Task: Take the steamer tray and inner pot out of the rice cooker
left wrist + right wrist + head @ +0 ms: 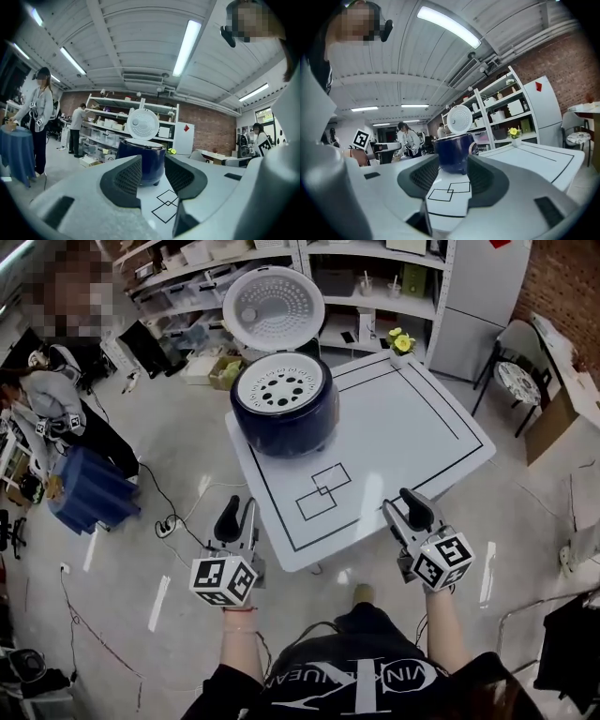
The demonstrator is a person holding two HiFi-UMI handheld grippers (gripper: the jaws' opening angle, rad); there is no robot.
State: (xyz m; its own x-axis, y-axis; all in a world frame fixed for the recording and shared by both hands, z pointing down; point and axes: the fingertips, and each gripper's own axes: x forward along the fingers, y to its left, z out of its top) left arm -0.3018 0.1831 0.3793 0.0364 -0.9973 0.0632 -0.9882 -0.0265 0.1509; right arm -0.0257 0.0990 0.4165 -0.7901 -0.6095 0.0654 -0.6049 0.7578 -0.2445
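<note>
One dark-blue rice cooker (286,423) stands on one white table (412,432), its lid (274,306) raised and one perforated white steamer tray (279,382) seated in its top. Two grippers are held level at the table's near edge: the left gripper (236,514) and right gripper (405,504) each have jaws partly apart, gripping nothing. The cooker sits well beyond both, across the table, untouched
</note>
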